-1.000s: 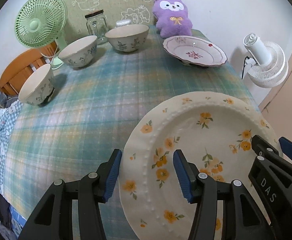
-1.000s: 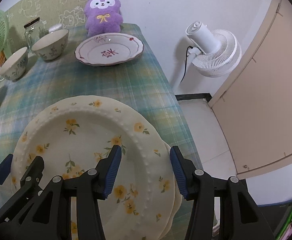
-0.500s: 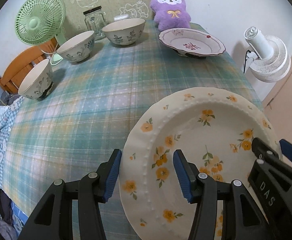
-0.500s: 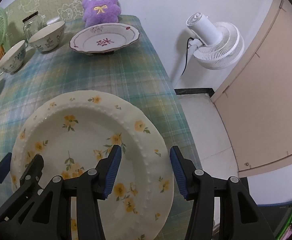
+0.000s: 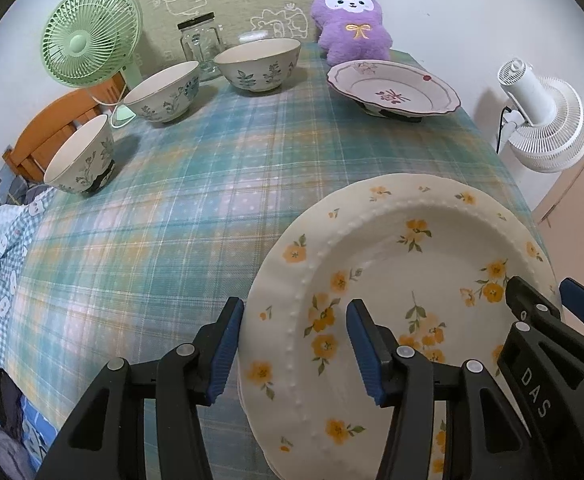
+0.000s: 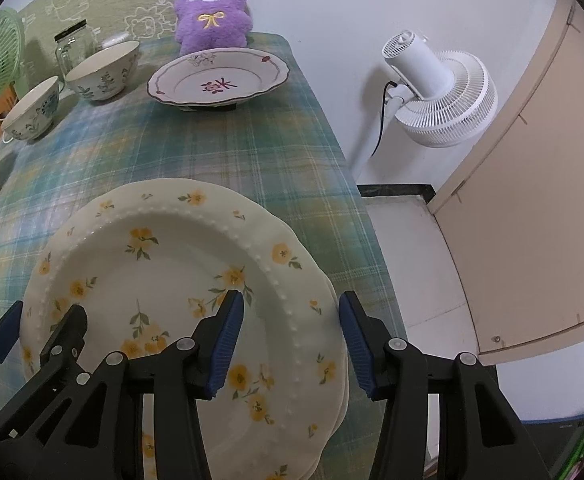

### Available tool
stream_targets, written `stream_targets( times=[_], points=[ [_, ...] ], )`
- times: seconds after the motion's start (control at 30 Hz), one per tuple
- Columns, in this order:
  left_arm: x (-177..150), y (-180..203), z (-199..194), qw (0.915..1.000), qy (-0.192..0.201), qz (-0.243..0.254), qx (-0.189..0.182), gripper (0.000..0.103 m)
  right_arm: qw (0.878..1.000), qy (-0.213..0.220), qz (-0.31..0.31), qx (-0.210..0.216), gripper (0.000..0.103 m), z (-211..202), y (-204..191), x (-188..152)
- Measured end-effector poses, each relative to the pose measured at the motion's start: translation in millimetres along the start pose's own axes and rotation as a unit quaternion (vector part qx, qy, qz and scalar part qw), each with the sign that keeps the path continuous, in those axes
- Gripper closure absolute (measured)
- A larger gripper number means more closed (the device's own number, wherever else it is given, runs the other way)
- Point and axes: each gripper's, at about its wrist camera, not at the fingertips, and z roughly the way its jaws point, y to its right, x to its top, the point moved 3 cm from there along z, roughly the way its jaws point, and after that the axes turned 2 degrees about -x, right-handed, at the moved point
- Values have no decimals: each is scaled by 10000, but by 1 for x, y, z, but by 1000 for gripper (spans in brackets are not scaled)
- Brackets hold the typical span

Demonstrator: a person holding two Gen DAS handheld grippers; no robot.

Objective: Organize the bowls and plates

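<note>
Both pairs of jaws are set around the rim of the yellow-flowered plate (image 5: 408,280) — the left gripper (image 5: 296,344) at its left edge, the right gripper (image 6: 289,338) at its right edge. One finger of each is seen over the plate's face and the other just outside the rim; whether the pads press on it cannot be told. A second plate's edge (image 6: 342,392) is seen just beneath the first, at the near right of the plaid tablecloth (image 5: 171,216). Farther off, a red-flowered plate (image 5: 394,90) is found at the far right, near a purple plush (image 5: 354,36). Three bowls — one (image 5: 257,64), another (image 5: 161,96), a third (image 5: 81,156) — are lined along the far left, apart from each other. A jar (image 5: 199,44) and a green fan (image 5: 91,40) stand behind them. A white fan (image 6: 436,92) stands off the table at the right.
</note>
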Motion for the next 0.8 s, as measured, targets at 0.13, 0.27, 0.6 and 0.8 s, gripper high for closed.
stream_targets(
  times=[0.13, 0.27, 0.6, 0.8],
  points=[
    [0, 0, 0, 9999, -1, -19, -106, 41, 10000, -2, -29, 24, 48, -1, 0, -1],
    [1, -1, -3, 9997, 39, 14, -228, 38, 10000, 18, -10, 88, 47, -5, 1, -1],
    [37, -21, -48, 9973, 437, 181, -554, 22, 9984, 470, 282, 121, 41, -58, 2, 27],
    [69, -29, -61, 9940, 620, 341, -834, 20, 9963, 636, 567, 102, 41, -78, 1, 56]
  ],
)
